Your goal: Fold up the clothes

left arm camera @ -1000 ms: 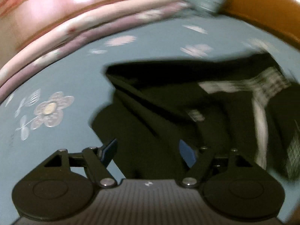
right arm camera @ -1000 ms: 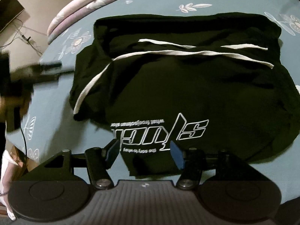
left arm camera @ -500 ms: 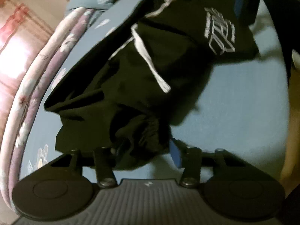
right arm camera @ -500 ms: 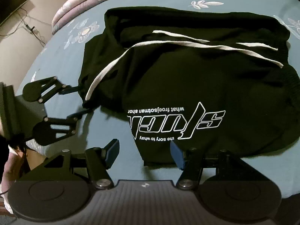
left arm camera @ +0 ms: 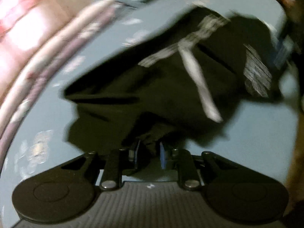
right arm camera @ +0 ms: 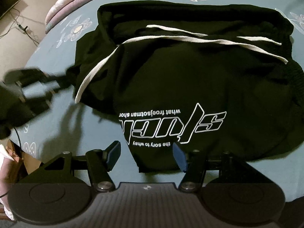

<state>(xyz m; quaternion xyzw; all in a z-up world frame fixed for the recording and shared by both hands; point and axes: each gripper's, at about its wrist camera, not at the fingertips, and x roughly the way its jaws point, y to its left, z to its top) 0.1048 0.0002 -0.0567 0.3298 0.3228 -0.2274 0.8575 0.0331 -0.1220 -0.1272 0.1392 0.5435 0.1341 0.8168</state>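
So in the last half second my left gripper went from open around the edge of the black hoodie to pinched down on it. A second back it was just swinging over the bedspread, nowhere near cloth. Now its blue pads sit close together with a wad of black fabric bunched between them, so I've got hold of the left end of the garment. The left view is smeared with motion, so I can't say exactly which bit I've caught; looks like a sleeve or side edge. My guess is that means a fold-over of that side is on, but that's just my read.

From the right camera, the left gripper shows up blurred at about 9 o'clock, right at the hoodie's left edge.

The hoodie itself hasn't really shifted: it's spread across the blue flowered bedspread, logo print upside down toward me, white drawstrings trailing across at 12 o'clock and one running down to 9 o'clock. It's lumpy, not a tidy fold.

My right gripper hasn't changed: jaws wide, holding nothing, parked over the near hem at 6 o'clock with the hem corner sitting in the gap. Can't tell if the pads touch the cloth.
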